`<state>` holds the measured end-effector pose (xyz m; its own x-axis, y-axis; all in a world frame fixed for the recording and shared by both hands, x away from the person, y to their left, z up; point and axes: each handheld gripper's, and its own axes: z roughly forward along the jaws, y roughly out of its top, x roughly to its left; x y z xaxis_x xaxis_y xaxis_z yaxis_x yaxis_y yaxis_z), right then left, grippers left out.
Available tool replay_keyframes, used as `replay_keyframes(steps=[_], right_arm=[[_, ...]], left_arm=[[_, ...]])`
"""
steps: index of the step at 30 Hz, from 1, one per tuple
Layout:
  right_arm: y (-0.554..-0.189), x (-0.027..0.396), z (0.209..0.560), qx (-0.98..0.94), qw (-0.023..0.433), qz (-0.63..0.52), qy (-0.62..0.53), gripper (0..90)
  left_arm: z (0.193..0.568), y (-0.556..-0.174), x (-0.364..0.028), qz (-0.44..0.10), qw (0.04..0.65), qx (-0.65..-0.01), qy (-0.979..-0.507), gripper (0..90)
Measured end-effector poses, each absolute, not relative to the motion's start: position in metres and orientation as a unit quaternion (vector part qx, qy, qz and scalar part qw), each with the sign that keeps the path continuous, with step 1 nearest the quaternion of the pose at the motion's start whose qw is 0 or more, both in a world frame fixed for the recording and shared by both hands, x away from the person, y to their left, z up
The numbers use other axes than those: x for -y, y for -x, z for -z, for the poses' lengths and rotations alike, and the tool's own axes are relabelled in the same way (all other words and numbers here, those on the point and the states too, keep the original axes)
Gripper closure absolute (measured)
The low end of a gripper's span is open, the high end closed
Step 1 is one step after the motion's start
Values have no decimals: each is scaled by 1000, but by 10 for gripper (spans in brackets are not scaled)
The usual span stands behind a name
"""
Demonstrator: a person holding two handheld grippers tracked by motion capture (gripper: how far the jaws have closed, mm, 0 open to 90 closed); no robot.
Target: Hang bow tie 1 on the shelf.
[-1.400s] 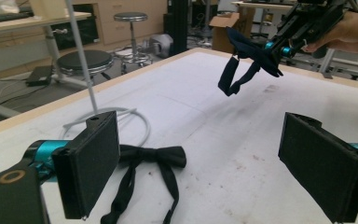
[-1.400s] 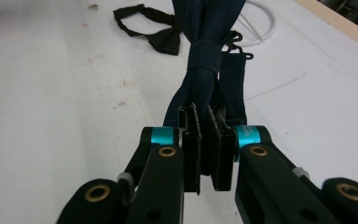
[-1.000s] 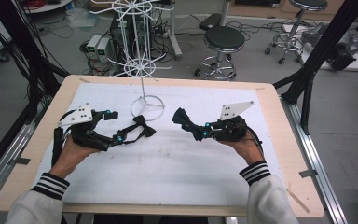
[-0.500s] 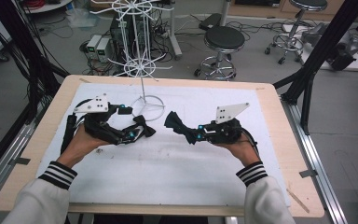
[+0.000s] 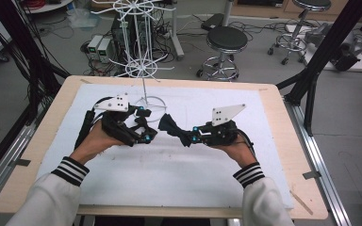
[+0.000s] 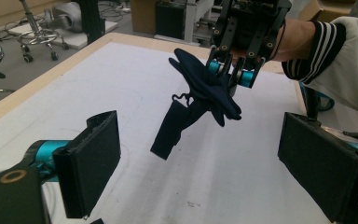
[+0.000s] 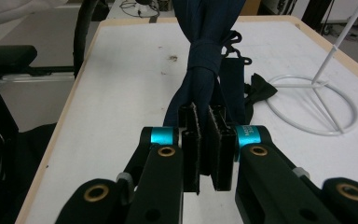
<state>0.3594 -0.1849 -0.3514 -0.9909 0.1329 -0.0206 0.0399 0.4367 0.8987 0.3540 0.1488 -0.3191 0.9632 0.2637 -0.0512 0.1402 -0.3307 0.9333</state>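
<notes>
No brand or label can be read; the cyan collar by the right hand-held gripper (image 7: 204,140) carries print too small to make out. That gripper is clamped on a dark navy bow tie (image 6: 205,91), held above the white-covered table (image 5: 122,188), its strap dangling. The left hand-held gripper (image 6: 205,172) stands wide open with nothing between its pads, facing the tie. A white wire rack (image 5: 143,70) stands just behind, its ring base (image 7: 312,105) near the tie.
</notes>
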Motion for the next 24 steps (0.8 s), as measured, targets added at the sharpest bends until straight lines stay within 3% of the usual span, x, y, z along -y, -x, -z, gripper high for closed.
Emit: replay_keyframes(steps=[14, 22, 24], right_arm=[[-358, 174, 352, -850, 47, -524, -36, 855], [-356, 168, 350, -853, 50, -519, -22, 855], [-355, 167, 350, -853, 50, -520, -21, 854]], left_arm=[[322, -359, -137, -16, 564, -116, -817, 222], [324, -362, -130, -5, 557, -123, -821, 308], [324, -362, -130, -1, 555, -124, -823, 371]])
